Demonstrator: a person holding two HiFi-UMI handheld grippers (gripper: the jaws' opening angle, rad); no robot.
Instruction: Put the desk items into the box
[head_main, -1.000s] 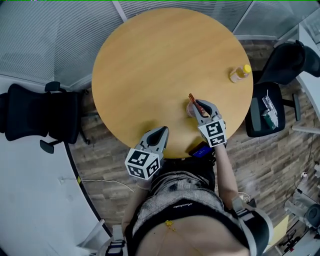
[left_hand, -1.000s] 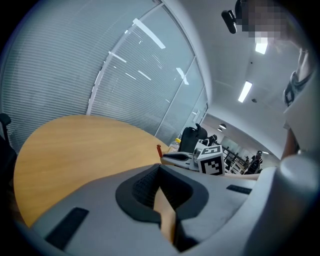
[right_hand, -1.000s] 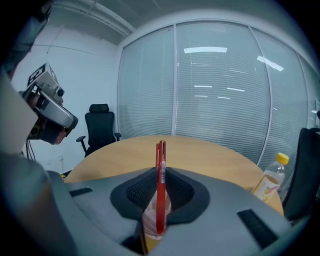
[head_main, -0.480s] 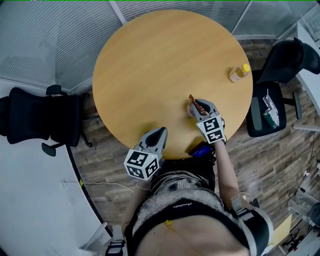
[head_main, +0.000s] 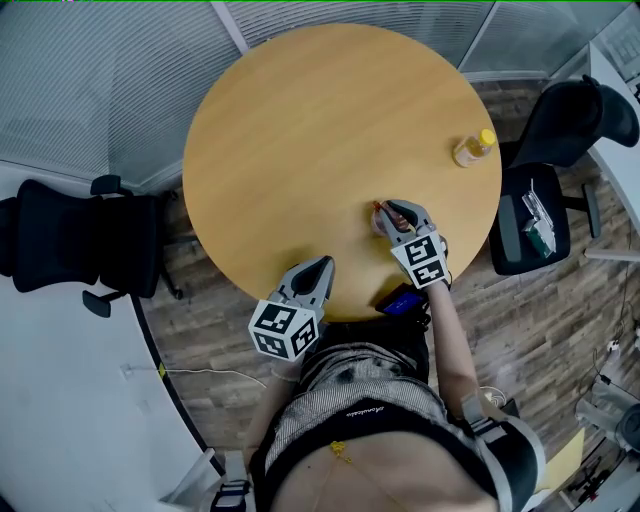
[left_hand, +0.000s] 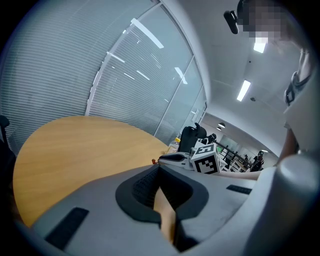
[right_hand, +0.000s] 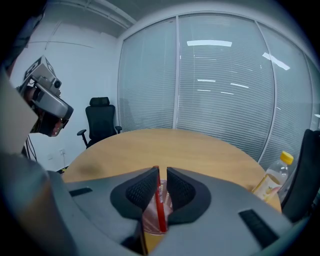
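My right gripper (head_main: 389, 211) is over the near right part of the round wooden table (head_main: 300, 130) and is shut on a thin red pen (right_hand: 159, 202). The pen's tip (head_main: 377, 206) pokes out past the jaws. Under the jaws sits a small pinkish translucent round container (right_hand: 151, 216), and the pen's lower end reaches into it. My left gripper (head_main: 324, 263) hovers at the table's near edge, jaws together with nothing between them. A clear bottle with a yellow cap (head_main: 474, 148) stands at the table's right edge. No box shows in any view.
A black office chair (head_main: 70, 240) stands left of the table. Another black chair (head_main: 560, 130) on the right has small items on its seat (head_main: 535, 225). A blue object (head_main: 402, 298) lies by the near table edge, beside my right wrist. Glass walls with blinds surround the table.
The right gripper has tipped the red pen lower, so its tip now sits closer to the jaws and the container. The left gripper has stayed put.
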